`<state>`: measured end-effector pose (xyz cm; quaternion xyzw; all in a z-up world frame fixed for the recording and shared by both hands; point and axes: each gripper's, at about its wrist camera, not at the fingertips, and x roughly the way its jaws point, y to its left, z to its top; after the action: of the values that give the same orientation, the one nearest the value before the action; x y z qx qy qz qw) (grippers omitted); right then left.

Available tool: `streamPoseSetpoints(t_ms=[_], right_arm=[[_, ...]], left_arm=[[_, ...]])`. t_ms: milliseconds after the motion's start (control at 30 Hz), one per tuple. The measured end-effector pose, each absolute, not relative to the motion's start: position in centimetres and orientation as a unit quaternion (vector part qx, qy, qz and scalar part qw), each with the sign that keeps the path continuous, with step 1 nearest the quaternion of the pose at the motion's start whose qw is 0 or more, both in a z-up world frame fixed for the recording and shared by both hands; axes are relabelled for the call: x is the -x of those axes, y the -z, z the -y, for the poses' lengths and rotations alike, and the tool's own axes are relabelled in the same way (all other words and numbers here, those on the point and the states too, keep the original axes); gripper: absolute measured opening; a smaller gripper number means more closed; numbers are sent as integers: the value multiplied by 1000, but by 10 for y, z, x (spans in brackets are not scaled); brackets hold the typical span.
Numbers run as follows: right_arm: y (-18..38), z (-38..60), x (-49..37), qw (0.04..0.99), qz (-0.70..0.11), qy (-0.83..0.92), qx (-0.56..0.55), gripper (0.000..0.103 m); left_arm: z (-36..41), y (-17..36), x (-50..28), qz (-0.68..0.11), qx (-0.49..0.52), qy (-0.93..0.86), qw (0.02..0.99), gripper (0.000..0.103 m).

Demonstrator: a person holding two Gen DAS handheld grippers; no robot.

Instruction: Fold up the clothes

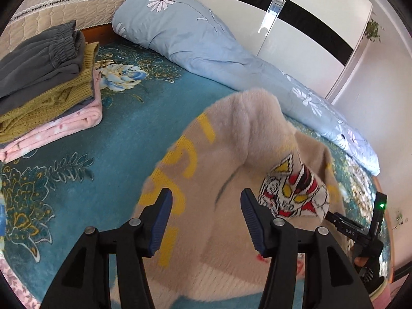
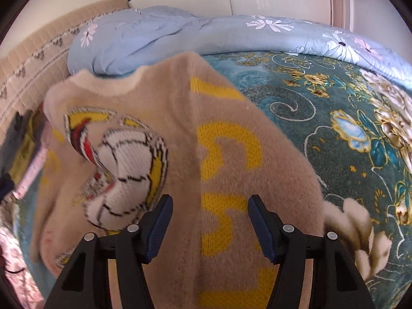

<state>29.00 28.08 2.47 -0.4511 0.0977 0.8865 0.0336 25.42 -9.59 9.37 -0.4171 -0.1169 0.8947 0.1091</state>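
Beige fleece sweater (image 1: 231, 154) on the teal floral bedspread (image 1: 116, 141), partly bunched: one portion humped upward in the left wrist view, printed cartoon face (image 1: 293, 193) creased over the hump. Probable reason for the hump: fabric mid-fold, not yet laid flat.

Left gripper (image 1: 206, 221): fingers spread wide, nothing between the blue pads (image 1: 161, 224). Positioned above the sweater's lower panel with the yellow lettering (image 1: 177, 172) directly ahead. Contact with the fabric: cannot tell.

Right gripper (image 2: 209, 225): fingers likewise wide, nothing clamped. Aimed along the vertical crease beside the yellow lettering in the right wrist view, neckline (image 2: 113, 85) at the far end. Placement consistent with readiness to pinch along that crease or to press it flat. Body of the right tool also visible at the right edge of the left wrist view, green indicator lit.

Stack of folded clothes (image 1: 46, 85) at the far left of the bed, well apart from the sweater: grey on top, olive knit beneath, pink at the bottom. Likely destination for the finished piece; clearance kept so the working area stays free.

Blue floral quilt roll (image 1: 206, 43) along the far side of the bed, just beyond the sweater's upper edge; risk of snagging if the sweater is pushed forward.

Judged status: fold incomplete, both tools released for regrasp.
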Motion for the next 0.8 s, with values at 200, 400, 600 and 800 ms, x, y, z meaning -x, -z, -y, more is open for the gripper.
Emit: streamPoseSetpoints(t_ms=[200,400,600,800], right_arm=[[-19,-289,-290,61,-96,-881,460,35],[-37,-312,-293,50,-110,-877,465,10],[-78,-345,-294,100,-62,-891,438,9],[-92,-396,-264,186,-13,-878,440,9]], left_arm=[[107,-78,-263,131,434,-886,101,57],[112,-73,-270,134,439,-883,99,57],[119,-71,-272,143,437,-883,93,57],[124,-66,-270,145,442,-881,85,57]])
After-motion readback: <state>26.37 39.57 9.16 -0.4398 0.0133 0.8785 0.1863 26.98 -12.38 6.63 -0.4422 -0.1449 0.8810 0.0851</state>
